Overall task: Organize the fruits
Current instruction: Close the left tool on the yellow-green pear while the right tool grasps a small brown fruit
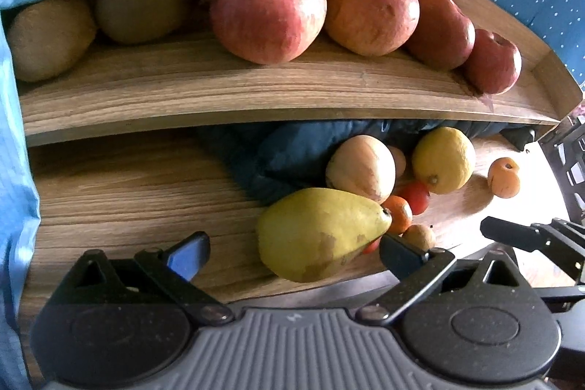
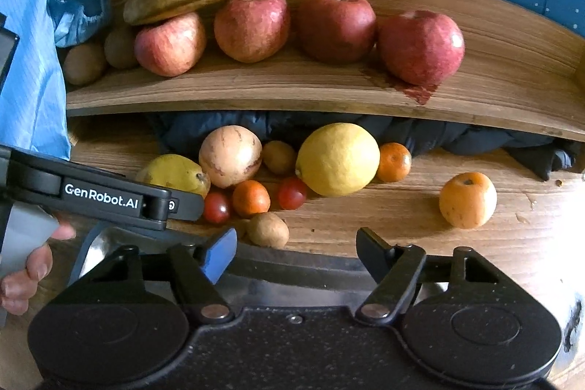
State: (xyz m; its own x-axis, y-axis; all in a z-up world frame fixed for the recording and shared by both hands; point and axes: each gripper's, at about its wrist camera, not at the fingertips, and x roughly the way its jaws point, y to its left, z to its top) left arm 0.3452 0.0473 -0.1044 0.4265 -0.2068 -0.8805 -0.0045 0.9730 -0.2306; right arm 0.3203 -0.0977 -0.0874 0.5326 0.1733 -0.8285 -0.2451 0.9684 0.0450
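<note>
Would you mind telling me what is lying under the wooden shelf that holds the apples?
Under the wooden shelf, dark blue padded fabric lies behind the loose fruit. The shelf board hides how far back it goes.

In your right wrist view, the only legible text is the brand "GenRobot.AI", printed in white letters on the black side of the left gripper (image 2: 182,203), which enters from the left edge of the picture. The wording runs along the finger arm, just behind its hinge screw. In your left wrist view, no lettering, number or sign can be read. A small pale mark sits on the ribbed grey housing at the bottom centre of that view, but it is too small to make out.
</note>
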